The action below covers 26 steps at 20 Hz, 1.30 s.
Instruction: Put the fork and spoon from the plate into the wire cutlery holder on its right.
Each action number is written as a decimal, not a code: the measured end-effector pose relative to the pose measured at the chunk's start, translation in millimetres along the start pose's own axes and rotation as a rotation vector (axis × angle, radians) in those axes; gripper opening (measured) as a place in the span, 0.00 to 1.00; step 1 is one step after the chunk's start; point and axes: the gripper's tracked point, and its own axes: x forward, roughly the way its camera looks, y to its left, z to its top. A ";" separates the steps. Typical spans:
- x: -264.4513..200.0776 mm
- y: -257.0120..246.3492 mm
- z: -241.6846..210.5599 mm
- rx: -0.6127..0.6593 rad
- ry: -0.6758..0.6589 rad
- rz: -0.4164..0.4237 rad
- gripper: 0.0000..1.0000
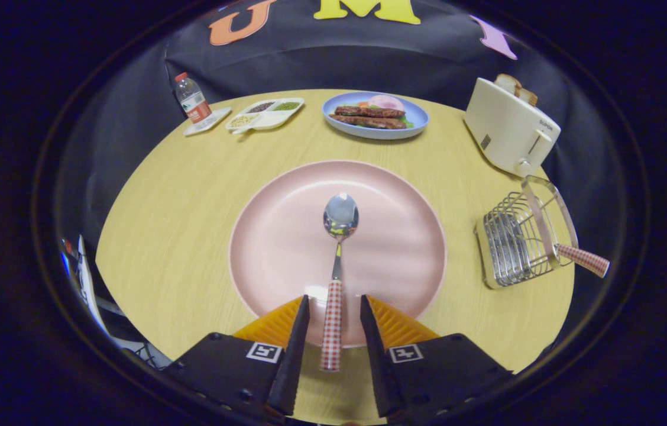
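Observation:
A spoon (336,260) with a red-and-white checked handle lies on the pink plate (286,236), bowl pointing away from me. Its handle runs back over the plate's near rim and lies between my fingers. My gripper (333,307) is open, a finger on each side of the handle with a gap to both. To the right of the plate stands the wire cutlery holder (517,236). A checked handle (583,259), seemingly the fork's, sticks out of the holder toward the right; the rest of that piece is hidden in the wires.
A white toaster (511,127) with bread stands behind the holder. At the back of the round wooden table (180,225) are a blue plate of food (375,115), a divided dish (265,113) and a small bottle (191,99) on a tray.

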 end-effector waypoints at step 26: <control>-187.1 -151.8 46.9 0.023 0.481 0.042 0.03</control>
